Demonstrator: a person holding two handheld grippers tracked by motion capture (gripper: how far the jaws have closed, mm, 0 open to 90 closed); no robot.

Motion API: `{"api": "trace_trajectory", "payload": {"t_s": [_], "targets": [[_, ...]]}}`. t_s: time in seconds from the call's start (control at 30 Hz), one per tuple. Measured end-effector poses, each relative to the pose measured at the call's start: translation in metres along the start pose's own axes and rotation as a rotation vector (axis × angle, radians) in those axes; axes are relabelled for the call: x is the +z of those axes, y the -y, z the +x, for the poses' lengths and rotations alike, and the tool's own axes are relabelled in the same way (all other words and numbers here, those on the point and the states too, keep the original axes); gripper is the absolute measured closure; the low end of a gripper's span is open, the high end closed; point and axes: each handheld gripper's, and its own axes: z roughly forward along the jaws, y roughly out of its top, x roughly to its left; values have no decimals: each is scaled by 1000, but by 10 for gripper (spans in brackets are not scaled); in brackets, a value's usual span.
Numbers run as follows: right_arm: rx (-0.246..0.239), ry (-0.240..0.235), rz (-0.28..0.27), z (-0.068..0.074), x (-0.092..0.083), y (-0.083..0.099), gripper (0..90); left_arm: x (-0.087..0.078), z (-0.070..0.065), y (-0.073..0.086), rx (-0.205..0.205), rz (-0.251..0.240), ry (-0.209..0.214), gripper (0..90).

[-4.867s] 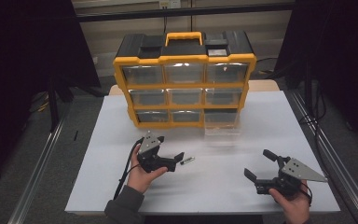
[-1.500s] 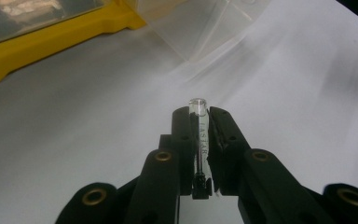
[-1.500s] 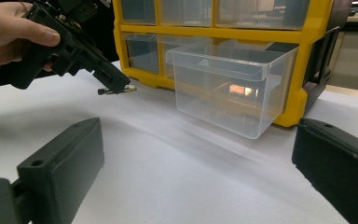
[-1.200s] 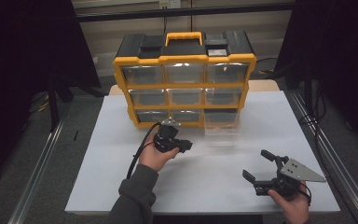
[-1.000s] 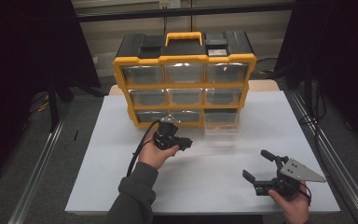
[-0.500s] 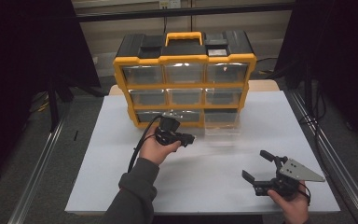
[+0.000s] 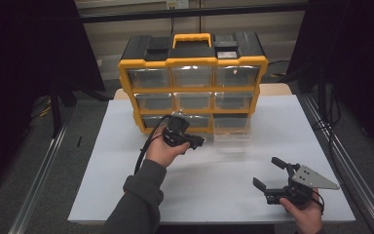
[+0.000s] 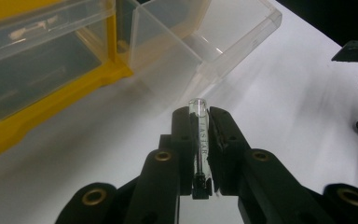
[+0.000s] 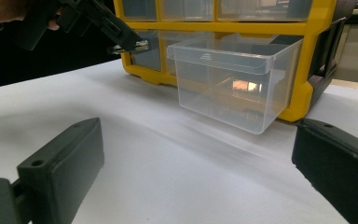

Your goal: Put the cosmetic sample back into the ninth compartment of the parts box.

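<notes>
Left gripper view: left gripper (image 8: 200, 140) clamps a small glass vial (image 8: 199, 135) lengthwise. Light, slick and likely fragile, it wants gentle mid-body pressure. Right gripper (image 9: 196, 168) rests released.

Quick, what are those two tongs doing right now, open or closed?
Left tongs: closed on a small clear glass tube.
Right tongs: open, holding nothing.

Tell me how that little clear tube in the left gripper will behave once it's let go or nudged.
The clear tube looks round and slim, so on the white table it would probably roll. It seems smooth and glassy, so it may slip or crack if squeezed hard. The left gripper spans it with narrow pads; it is likely very light.
</notes>
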Motion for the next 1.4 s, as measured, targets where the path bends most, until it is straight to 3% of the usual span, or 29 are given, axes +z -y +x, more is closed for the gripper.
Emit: {"api": "trace_trajectory", "payload": {"t_s": [0.23, 0.57, 0.97, 1.4], "targets": [[21, 8, -5, 0, 0, 0, 18, -2, -3, -9, 4, -5, -3, 814], [13, 5, -7, -1, 0, 0, 18, -1, -8, -17, 16, 4, -7, 814], [17, 7, -6, -2, -1, 0, 18, -5, -6, -29, 5, -33, 1, 814], [13, 8, -6, -2, -2, -1, 18, -6, -7, -44, 7, -60, -19, 814]]}}
